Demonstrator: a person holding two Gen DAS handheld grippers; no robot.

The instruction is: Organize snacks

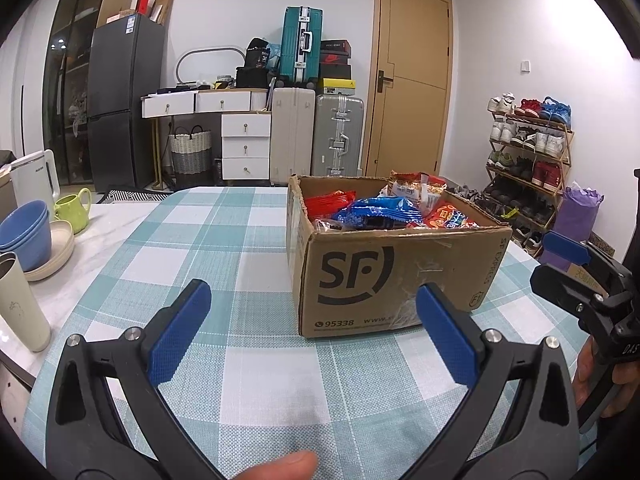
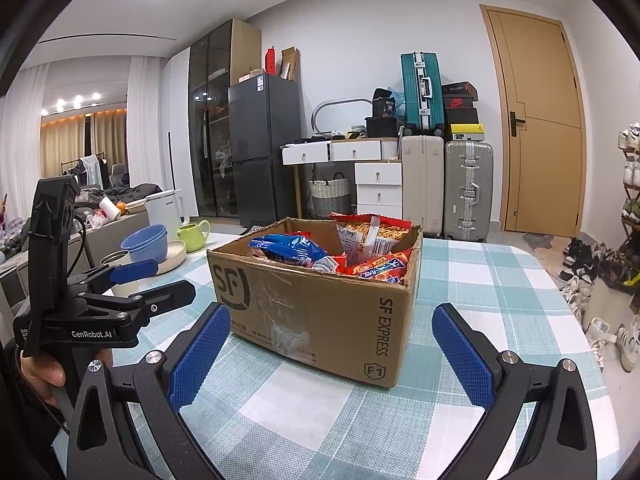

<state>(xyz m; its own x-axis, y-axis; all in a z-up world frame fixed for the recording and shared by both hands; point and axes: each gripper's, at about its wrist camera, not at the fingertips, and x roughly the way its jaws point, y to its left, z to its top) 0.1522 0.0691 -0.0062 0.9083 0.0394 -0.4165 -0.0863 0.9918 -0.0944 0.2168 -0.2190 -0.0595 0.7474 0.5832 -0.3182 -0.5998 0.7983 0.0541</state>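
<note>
Blue-padded left gripper (image 1: 312,324) nearest, jaws spread wide, empty, over teal-white checked tablecloth (image 1: 224,240). Right gripper (image 2: 332,344) likewise spread, empty. Open brown cardboard box (image 1: 384,276) of snack packets (image 1: 376,212) just beyond both, right of centre in left view. Only right view shows box's side panel, curtains (image 2: 80,136) far left.

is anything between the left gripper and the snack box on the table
Nothing visible does. The left gripper is open, and only bare checked tablecloth lies between its fingertips and the cardboard box of snacks. The cups and bowls sit off to its left; the right gripper is off to the right.
</note>
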